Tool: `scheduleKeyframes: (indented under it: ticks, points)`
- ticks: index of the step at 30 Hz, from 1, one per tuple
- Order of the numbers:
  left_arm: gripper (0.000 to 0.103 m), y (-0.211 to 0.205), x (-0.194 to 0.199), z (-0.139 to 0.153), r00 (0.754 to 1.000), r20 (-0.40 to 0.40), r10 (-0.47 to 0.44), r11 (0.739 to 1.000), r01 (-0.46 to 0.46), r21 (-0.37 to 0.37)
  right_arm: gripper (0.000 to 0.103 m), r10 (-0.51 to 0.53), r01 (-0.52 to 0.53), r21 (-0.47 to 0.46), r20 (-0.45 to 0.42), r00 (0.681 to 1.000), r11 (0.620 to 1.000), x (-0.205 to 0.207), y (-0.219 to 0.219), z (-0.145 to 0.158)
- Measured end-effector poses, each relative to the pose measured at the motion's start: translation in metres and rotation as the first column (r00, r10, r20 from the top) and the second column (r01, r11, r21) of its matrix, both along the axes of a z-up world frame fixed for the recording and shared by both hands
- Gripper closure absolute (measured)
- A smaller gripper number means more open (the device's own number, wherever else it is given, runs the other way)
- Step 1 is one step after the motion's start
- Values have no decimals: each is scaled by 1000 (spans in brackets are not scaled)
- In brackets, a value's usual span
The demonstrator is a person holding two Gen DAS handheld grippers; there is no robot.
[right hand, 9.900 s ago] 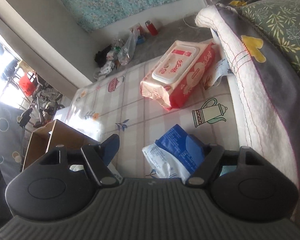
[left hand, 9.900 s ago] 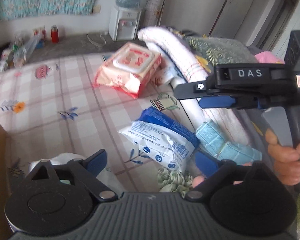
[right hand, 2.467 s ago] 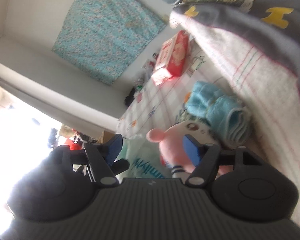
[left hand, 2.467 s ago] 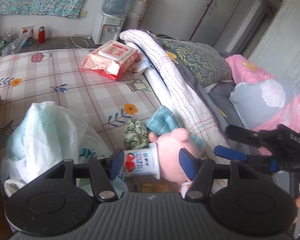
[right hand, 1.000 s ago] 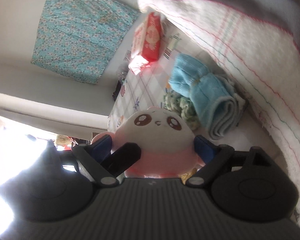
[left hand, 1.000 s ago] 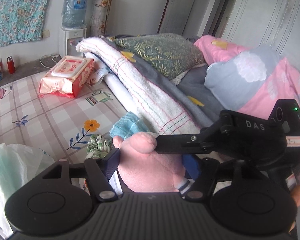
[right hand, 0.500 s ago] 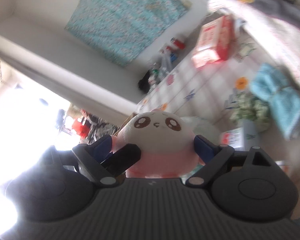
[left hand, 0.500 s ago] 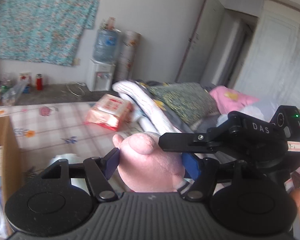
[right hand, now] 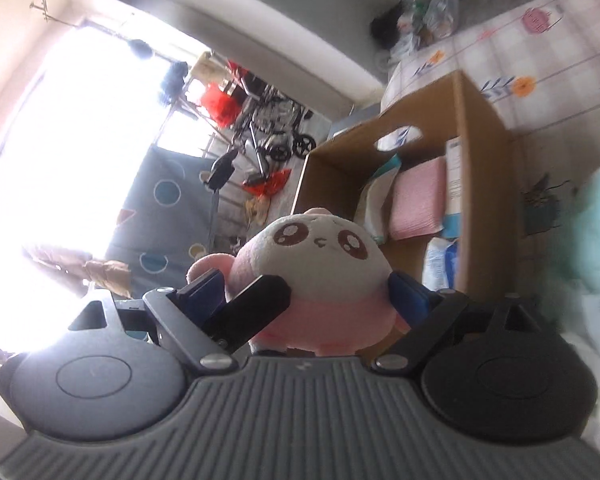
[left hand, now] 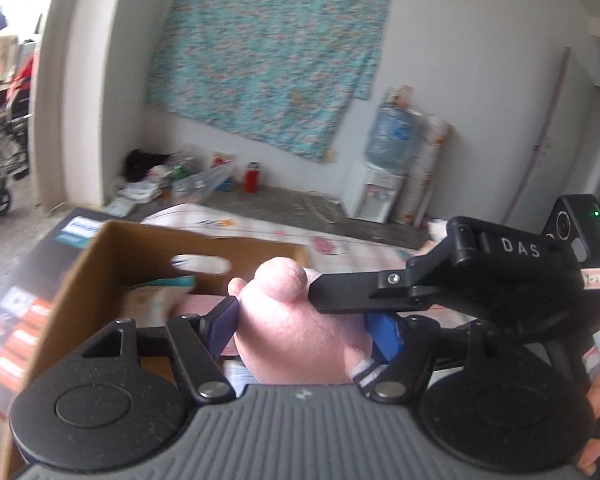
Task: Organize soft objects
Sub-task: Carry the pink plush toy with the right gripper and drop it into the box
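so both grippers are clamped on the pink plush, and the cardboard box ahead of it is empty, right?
Not empty. The right wrist view shows the cardboard box already holding packets, one of them pink. Both the left gripper and right gripper do clamp the pink plush.

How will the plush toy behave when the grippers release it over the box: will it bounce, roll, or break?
The plush toy looks soft: its body bulges between both grippers' pads, so it should probably land quietly and not break. Its rounded shape might let it roll a little. The box already holds soft packs, which should likely stop it.

plush toy (right hand: 316, 264) lower body hidden behind tool bodies; cardboard box (left hand: 112, 264) contents blurred
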State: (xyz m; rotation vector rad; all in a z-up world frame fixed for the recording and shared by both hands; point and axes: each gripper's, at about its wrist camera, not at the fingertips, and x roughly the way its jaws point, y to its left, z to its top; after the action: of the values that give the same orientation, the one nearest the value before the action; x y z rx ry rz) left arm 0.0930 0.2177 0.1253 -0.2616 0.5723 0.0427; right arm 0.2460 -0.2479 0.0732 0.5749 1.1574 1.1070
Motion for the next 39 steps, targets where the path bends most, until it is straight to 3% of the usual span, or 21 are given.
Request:
scheduleKeyframes:
  ticks: [8,15,17,24,28,34,39]
  points:
    - [33,81,23,-35,986,-134,102,995,-102,8,14,31,-39,-76,-101,994,996,1,109,-41]
    - [33,99,39,-71,950,-269,161,979,-119,165,15,0,-21,-132,-159,987,991,0,156,-88]
    - [33,99,38,-75,945,-289,153,979,-106,173,15,1,-30,-155,-180,984,987,-2,164,-98]
    - [33,107,26,-73,940,-302,157,983,-121,136,15,4,-33,-161,-177,984,986,5,161,-104]
    - [34,105,20,-71,935,-313,165,980,-121,156,16,-19,-12,-170,-179,984,985,10,160,-106]
    - [34,98,6,-63,938,-296,182,973,-128,193,23,-22,-16,-181,-208,978,983,8,161,-112]
    - [35,97,-6,-51,947,-265,182,974,-137,179,27,-13,-25,-176,-215,977,984,5,162,-114]
